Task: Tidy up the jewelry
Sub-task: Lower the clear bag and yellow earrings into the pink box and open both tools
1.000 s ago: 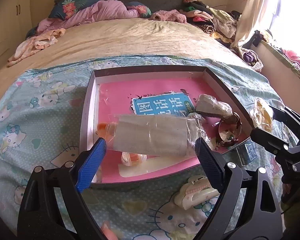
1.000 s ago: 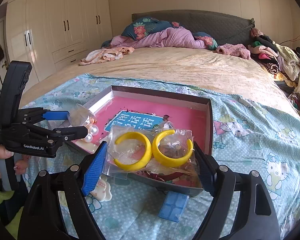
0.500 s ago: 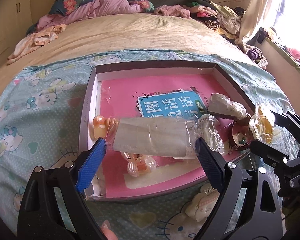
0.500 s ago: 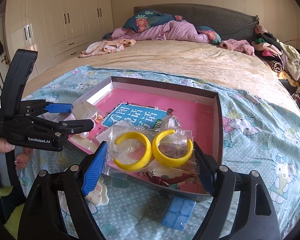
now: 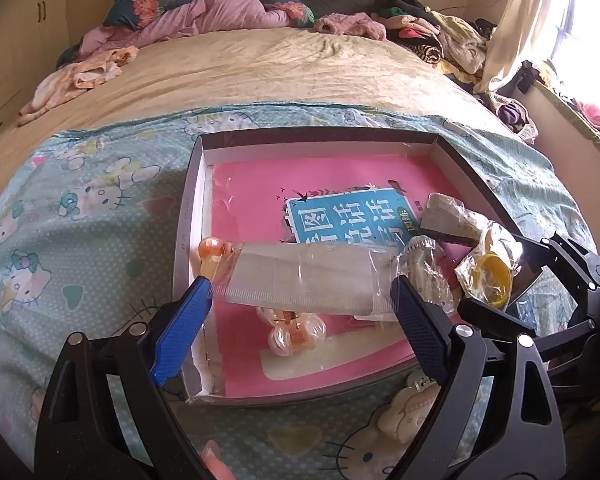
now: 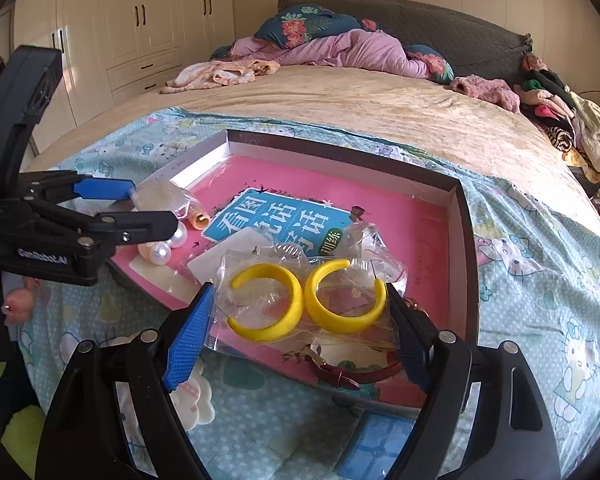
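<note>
Both my jaws carry a bagged piece over the box, ready to lower and let go.

In my right gripper (image 6: 300, 316) the clear plastic bag with two yellow crescent hoop earrings (image 6: 304, 300) is pinched by its side edges, jaws spread wide but closed on it, hanging above the near right corner of the shallow dark-walled box with the pink lining (image 6: 458, 216). My left gripper (image 5: 302, 300) likewise clamps a long clear sleeve holding a pale card and peach beads (image 5: 300, 276), over the box's near left side. To do this well I would sink each bag until it rests flat on the pink floor before easing off, keeping the earrings at 12 o'clock from the red leather strap with a gold buckle (image 6: 348, 372), off the teal printed booklet (image 6: 276, 224), and clear of the pearl cluster (image 5: 296, 332) under my left sleeve.
</note>
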{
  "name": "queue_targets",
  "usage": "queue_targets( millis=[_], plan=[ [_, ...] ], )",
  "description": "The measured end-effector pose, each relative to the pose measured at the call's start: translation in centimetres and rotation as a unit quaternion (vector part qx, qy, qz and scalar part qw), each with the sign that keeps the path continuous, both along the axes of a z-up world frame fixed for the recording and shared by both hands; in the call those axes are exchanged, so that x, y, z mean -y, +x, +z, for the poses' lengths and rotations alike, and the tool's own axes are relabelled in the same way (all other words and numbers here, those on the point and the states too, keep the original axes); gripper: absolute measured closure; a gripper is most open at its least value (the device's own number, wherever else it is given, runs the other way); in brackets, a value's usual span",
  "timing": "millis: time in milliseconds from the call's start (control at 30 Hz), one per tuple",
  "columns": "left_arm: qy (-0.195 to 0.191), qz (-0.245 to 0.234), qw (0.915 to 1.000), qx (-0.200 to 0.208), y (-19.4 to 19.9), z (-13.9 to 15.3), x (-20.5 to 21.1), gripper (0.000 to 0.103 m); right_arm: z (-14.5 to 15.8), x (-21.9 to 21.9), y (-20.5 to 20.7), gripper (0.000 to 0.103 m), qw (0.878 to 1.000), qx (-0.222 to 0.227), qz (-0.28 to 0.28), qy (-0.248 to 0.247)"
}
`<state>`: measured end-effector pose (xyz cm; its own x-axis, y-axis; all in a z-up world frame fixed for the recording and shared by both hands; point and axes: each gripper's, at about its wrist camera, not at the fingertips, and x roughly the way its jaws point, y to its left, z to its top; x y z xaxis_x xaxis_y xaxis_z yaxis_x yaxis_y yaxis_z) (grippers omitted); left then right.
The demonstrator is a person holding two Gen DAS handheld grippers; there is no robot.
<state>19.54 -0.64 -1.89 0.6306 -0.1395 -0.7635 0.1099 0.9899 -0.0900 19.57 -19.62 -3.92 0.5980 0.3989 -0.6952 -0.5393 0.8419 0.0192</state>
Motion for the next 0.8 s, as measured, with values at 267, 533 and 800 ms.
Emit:
queue_targets(
  millis=[267, 533, 800],
  plan=[
    [0.000, 0.004, 1.0000, -0.001, 0.0, 0.2, -0.4, 0.018, -0.4, -0.4, 0.2, 0.019, 1.000, -0.006, -0.005, -0.012],
    [-0.006, 0.005, 0.9999, 0.007, -0.7, 0.9, -0.5, 0.016, 1.0, 0.9, -1.4, 0.008, 1.000, 0.014, -0.019, -0.006],
    [-0.016, 0.000, 0.9997, 0.020, -3.5, 2.1, -0.2, 0.012, 1.6, 4.2, -4.1, 0.006, 0.999, 0.010, -0.040, 0.001]
  ],
)
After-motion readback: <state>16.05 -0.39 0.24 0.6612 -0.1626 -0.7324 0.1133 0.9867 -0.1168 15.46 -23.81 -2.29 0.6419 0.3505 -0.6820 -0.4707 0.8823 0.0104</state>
